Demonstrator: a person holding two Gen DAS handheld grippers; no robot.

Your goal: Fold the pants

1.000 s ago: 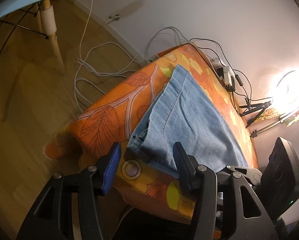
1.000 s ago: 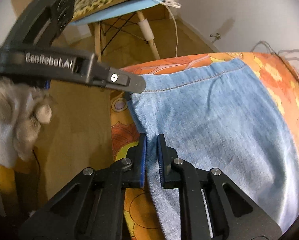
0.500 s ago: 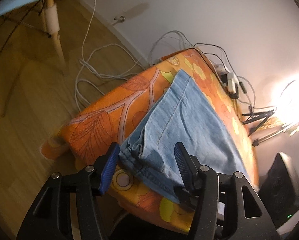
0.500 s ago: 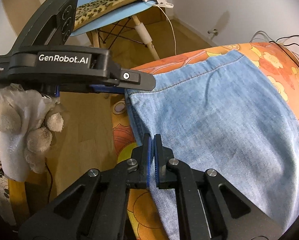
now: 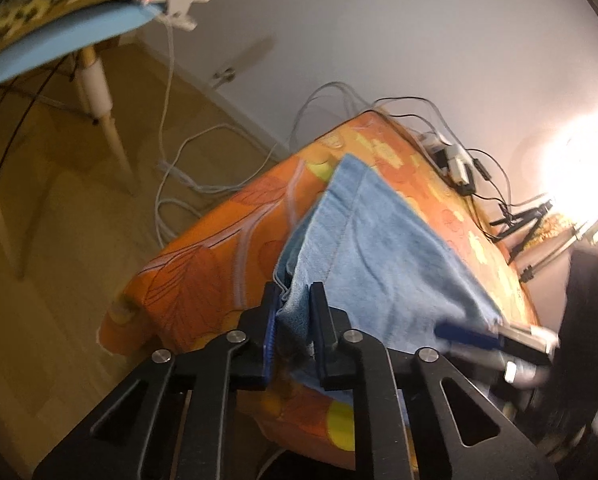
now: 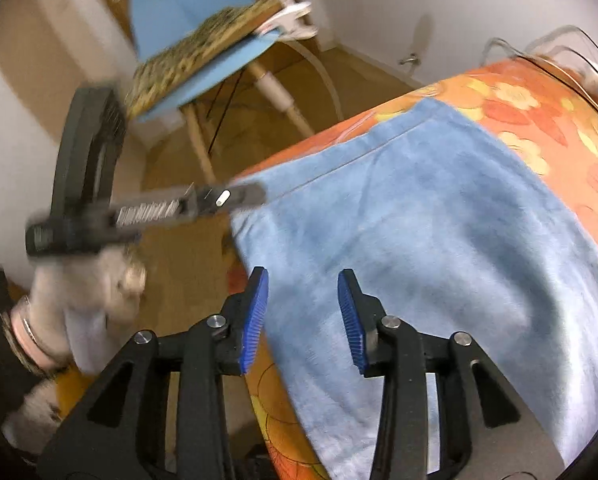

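Left claw (image 5: 293,316) just closing on the pants (image 5: 383,252) corner as right claw (image 6: 303,312), just opening, hovers empty above the near edge

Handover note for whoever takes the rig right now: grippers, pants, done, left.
Left gripper: jaws have just closed, shut on a bunched corner of the pants.
Right gripper: jaws have just opened, with nothing clamped; the denim lies below them.
Pants: light blue denim, spread over the orange flowered cloth, near the table edge.
Done: the denim looks doubled, with two layers showing at the left grip. I cannot tell how many folds.
Left: probably re-grip with the right, carry the next fold over, then smooth it.
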